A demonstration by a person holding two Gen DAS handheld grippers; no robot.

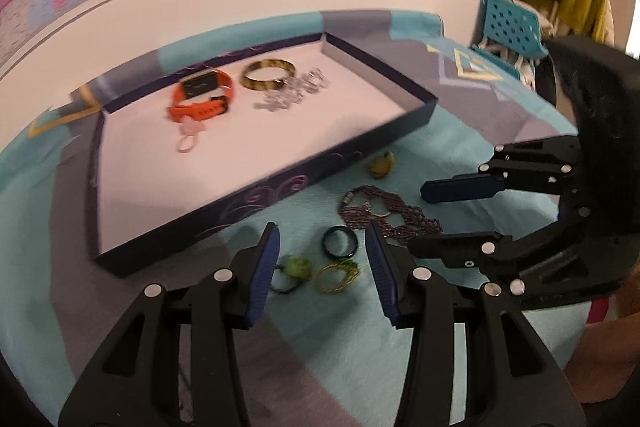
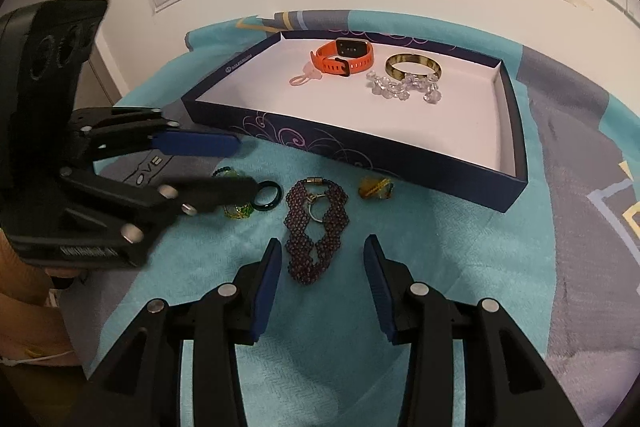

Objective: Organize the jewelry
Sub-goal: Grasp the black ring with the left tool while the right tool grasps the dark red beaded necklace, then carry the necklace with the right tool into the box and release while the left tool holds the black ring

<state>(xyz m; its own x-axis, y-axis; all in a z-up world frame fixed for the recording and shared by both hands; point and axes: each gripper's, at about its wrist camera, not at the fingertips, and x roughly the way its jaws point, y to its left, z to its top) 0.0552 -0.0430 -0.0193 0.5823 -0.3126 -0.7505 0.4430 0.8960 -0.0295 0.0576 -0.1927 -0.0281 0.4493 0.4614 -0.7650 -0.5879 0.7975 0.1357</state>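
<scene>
Both grippers' fingers [image 1: 268,267] spread apart, holding nothing, over the purple bead bracelet [image 2: 316,227].

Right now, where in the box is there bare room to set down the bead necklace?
The box's near half, toward the front wall, is bare. Its far half is crowded: watch, bangle, crystals.
</scene>
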